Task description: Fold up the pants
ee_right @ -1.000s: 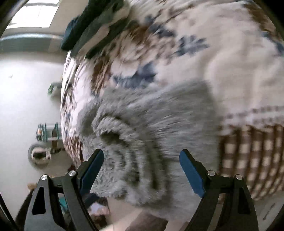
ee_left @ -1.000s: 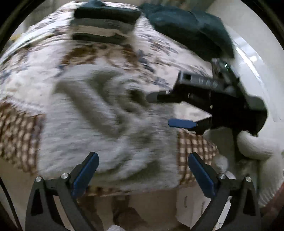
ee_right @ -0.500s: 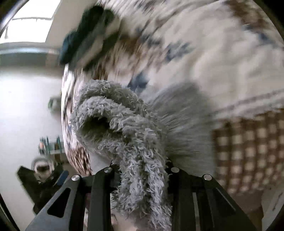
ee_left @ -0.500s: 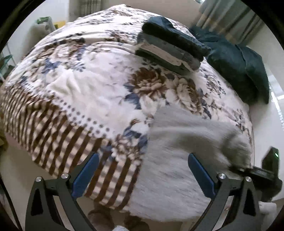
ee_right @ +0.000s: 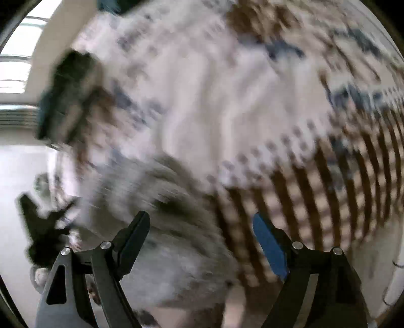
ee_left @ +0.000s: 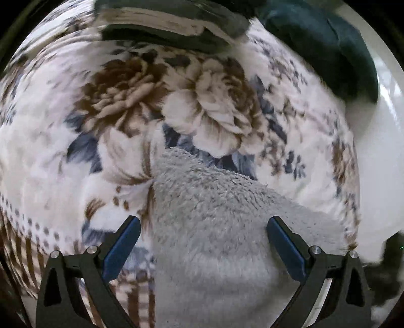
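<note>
Grey fleece pants [ee_left: 214, 227] lie at the bed's [ee_left: 50, 151] near edge; left claw [ee_left: 203, 242] released above them, right claw [ee_right: 199, 237] opening, empty.

Floral bed [ee_left: 63, 156] under grey pants [ee_left: 214, 227]

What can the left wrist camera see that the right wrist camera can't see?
Only the left wrist view shows the big brown flowers printed on the blanket and the dark green pillow.

Only the right wrist view shows the bright window and the left gripper from outside, as a dark blurred shape.

Both show the fluffy grey pants on the flowered blanket, a stack of folded clothes, and their own gripper open: left gripper, right gripper, jaws opening.
</note>
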Available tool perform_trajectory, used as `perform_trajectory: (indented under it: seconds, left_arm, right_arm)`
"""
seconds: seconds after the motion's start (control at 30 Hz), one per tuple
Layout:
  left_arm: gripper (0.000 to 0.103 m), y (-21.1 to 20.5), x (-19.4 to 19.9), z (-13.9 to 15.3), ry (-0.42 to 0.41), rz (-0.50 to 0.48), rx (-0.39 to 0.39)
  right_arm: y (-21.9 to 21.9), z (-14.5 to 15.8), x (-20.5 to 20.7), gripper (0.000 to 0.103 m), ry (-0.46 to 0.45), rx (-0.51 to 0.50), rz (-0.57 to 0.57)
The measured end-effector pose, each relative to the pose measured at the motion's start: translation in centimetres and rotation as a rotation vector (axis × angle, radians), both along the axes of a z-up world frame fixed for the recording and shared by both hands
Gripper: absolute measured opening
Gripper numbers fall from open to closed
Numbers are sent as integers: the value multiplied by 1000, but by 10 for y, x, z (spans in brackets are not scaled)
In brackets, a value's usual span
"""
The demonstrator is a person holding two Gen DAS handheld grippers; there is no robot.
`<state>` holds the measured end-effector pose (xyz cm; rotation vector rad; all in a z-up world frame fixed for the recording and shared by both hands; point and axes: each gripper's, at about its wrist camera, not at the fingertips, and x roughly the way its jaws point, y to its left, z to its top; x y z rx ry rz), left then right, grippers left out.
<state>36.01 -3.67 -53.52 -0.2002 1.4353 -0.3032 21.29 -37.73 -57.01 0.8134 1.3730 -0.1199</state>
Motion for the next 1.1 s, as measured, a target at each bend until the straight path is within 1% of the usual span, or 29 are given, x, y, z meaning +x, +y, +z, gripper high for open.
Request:
perform_trajectory:
  seconds: [0.03, 0.07, 0.13, 0.17, 0.2, 0.23, 0.27, 0.3, 0.33, 0.37, 0.43, 0.47, 0.5, 0.53, 0.57, 0.6, 0.67, 0.7, 0.73, 0.77, 0.83, 0.87, 0.9, 0.93, 0.97, 1.0, 1.03, 1.07, 1.1]
  left_arm:
    - [103, -3, 0, -3, 0, -15, 17]
    - [103, -6, -1, -5, 0, -27, 31]
    - [103, -9, -3, -12, 9, -36, 45]
    - [103, -10, -5, -16, 14, -37, 58]
    - [103, -9, -5, -19, 19, -36, 64]
    - [103, -7, -5, -22, 23, -36, 70]
    - [103, -6, -6, -26, 31, -35, 66]
    - [103, -4, -6, -29, 40, -34, 48]
    - [103, -4, -7, -31, 49, -35, 24]
    - [103, -5, -7, -33, 56, -37, 6]
    - [103, -11, -9, -33, 58, -45, 14]
    - [103, -14, -9, -31, 53, -48, 23]
    - [103, -15, -9, -27, 52, -47, 32]
    - [103, -15, -9, -24, 51, -44, 28]
    - [103, -13, -9, -15, 39, -37, 19]
    - [103, -14, -9, -9, 24, -34, 16]
    - [103, -15, -11, 7, -14, -43, 16]
    - [103, -17, -12, 10, -25, -49, 21]
    - [103, -19, -13, 13, -35, -60, 32]
    - [103, -21, -13, 12, -38, -69, 42]
    - [103, -24, -15, 3, -21, -79, 57]
    - [103, -24, -15, -3, -11, -77, 62]
    - [103, -24, -16, -10, 2, -77, 66]
    - [103, -25, -16, -15, 12, -77, 74]
    - [103, -23, -17, -20, 22, -80, 79]
    - [103, -22, -18, -22, 29, -82, 77]
    - [103, -21, -20, -23, 36, -82, 68]
    - [103, -19, -22, -23, 43, -77, 58]
    - [103, -17, -23, -20, 41, -72, 54]
  right_arm:
    - [9, 7, 9, 86, -45, -6, 31]
    - [19, 9, 18, 86, -64, -11, 80]
    - [51, 3, 41, 85, -64, -46, 224]
    - [64, -2, 49, 72, -63, -89, 284]
    - [69, -8, 53, 39, -45, -160, 317]
    - [65, -14, 56, 34, -30, -190, 315]
    - [50, -20, 57, 34, -29, -151, 237]
    - [28, -30, 55, 33, -19, -89, 128]
    - [8, -42, 51, 33, 4, -53, 58]
    - [-3, -51, 50, 33, 24, -30, 29]
    - [-7, -70, 52, 33, 63, 6, 19]
    - [-7, -80, 53, 36, 87, 51, 14]
    - [-10, -90, 51, 44, 99, 117, -22]
    - [-17, -92, 47, 51, 105, 186, -76]
    - [-22, -91, 41, 69, 104, 228, -115]
    - [-27, -82, 33, 77, 89, 233, -138]
    - [-33, -57, 14, 77, 40, 204, -146]
    - [-33, -46, 1, 77, 36, 193, -141]
    - [-29, -42, -13, 77, 45, 200, -140]
    - [-23, -42, -22, 77, 59, 220, -143]
    - [-5, -52, -47, 77, 111, 308, -124]
    - [5, -61, -59, 69, 133, 340, -107]
    - [13, -67, -70, 28, 140, 339, -102]
    - [23, -74, -78, 14, 151, 323, -102]
    - [26, -81, -89, 14, 176, 316, -115]
    - [24, -88, -101, 14, 195, 310, -153]
    - [21, -92, -112, 14, 204, 312, -185]
    - [21, -93, -115, 15, 204, 325, -189]
    - [22, -92, -116, 21, 187, 355, -192]
